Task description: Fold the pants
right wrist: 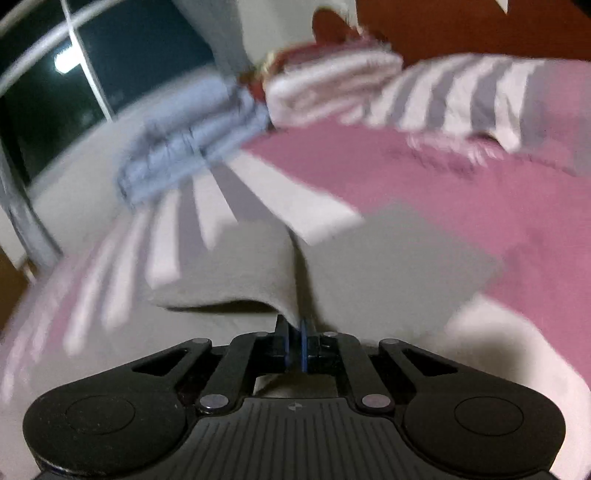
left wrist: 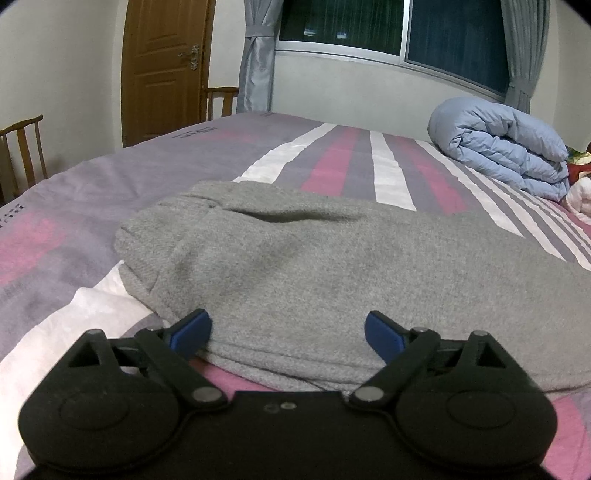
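Observation:
The grey pants point(left wrist: 314, 266) lie folded in a thick bundle on the striped pink, purple and white bedsheet point(left wrist: 332, 158). My left gripper point(left wrist: 288, 321) stands open over the bundle's near edge, its blue pads point(left wrist: 192, 332) wide apart with the cloth lying between them, not squeezed. The right wrist view is blurred. In it my right gripper point(right wrist: 295, 325) is shut, and a fold of the grey pants point(right wrist: 388, 258) is pinched between its blue pads and lifts up into a ridge from there.
A rolled light-blue duvet point(left wrist: 498, 155) lies at the far right of the bed, under the window point(left wrist: 406, 29). A folded white blanket point(right wrist: 332, 81) sits beside the blue duvet point(right wrist: 192, 147). A wooden door point(left wrist: 166, 66) and two wooden chairs point(left wrist: 22, 147) stand beyond the bed's left side.

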Available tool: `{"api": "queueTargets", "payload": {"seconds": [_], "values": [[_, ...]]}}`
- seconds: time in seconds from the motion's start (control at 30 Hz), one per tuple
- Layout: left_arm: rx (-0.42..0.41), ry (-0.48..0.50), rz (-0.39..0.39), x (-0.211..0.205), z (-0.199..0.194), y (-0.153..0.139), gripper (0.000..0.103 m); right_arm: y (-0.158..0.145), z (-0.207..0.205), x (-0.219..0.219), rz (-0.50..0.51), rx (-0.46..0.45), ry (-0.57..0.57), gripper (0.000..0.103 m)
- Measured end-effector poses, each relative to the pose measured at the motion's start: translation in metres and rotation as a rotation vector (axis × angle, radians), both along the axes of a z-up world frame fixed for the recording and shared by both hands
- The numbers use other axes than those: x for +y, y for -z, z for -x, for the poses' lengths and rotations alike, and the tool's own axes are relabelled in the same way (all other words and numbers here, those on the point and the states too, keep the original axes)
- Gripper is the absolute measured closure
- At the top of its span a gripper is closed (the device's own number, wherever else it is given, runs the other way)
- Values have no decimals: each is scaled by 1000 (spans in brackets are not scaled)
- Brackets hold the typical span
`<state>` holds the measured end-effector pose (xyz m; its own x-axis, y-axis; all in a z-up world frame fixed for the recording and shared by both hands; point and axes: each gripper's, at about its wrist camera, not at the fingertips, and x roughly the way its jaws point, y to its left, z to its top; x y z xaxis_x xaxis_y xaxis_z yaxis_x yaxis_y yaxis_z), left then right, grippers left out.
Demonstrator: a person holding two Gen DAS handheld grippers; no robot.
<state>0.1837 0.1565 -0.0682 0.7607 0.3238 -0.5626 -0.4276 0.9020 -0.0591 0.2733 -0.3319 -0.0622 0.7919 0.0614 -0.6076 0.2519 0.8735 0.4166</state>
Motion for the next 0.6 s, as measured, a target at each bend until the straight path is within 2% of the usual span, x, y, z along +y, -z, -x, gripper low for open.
{"api": "queueTargets", "payload": {"seconds": [0.03,0.17,0.2,0.23,0.27,0.43,0.57,0.6], "values": [[0,0,-1,0,0,0,18,7,0,-1,5,23,-25,97],[1,-1,-3,-1,0,0,18,-10,2,8,116,-55,-80,88],[1,-2,-3,-1,-1,0,18,-15,-1,13,150,-69,-96,71],[-2,-2,-2,-1,0,0,18,-19,-5,20,188,-73,-106,46],[-8,-3,1,0,0,0,18,-23,-9,26,232,-86,-123,40],[-54,-32,3,3,8,-6,18,-23,-36,61,401,-85,-259,40],[-45,-68,20,8,8,-5,17,-18,-46,98,565,-96,-411,40],[-37,-75,31,10,7,-4,14,-13,-48,106,616,-97,-445,40]]}}
